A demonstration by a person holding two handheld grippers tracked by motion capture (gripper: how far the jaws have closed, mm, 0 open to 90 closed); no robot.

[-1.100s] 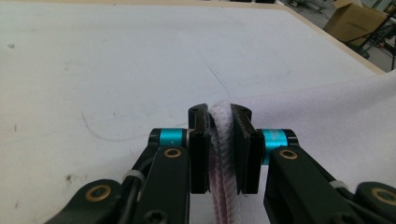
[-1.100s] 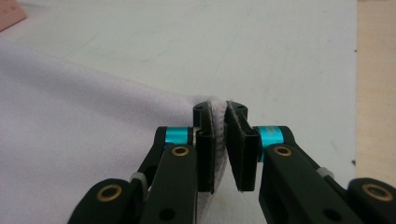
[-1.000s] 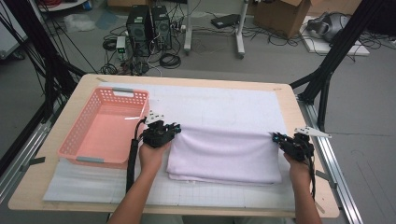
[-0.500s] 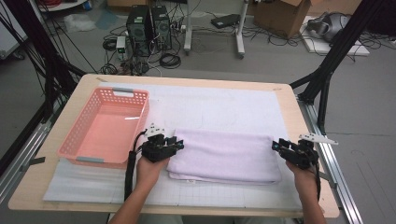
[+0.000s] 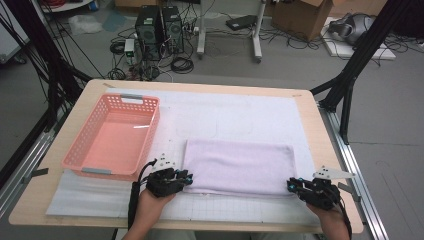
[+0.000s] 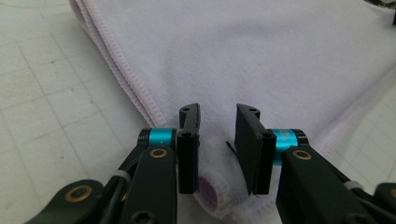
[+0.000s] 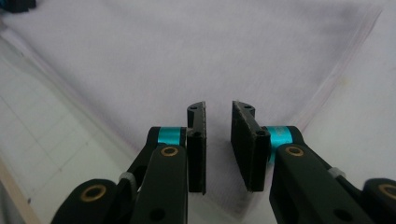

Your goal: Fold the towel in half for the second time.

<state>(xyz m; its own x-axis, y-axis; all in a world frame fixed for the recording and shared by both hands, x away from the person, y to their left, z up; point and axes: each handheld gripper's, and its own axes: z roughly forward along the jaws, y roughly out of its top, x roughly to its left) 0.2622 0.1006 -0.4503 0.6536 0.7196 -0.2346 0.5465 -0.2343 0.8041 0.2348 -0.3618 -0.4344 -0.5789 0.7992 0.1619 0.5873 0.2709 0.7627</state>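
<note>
Folded towel (image 5: 239,167) lies flat on white mat (image 5: 235,115), near front edge of table (image 5: 310,107), just right of pink basket (image 5: 112,136).

Left gripper (image 5: 186,176) at towel's near left corner; in left gripper view, jaws parted with narrow gap, folded corner (image 6: 212,196) between them, pads not pressing. Jaws have just been closing.

Right gripper (image 5: 291,185) at near right corner; in right gripper view, jaws likewise slightly apart, straddling towel's corner (image 7: 219,186), no pinch seen. Jaws have just been closing too.
</note>
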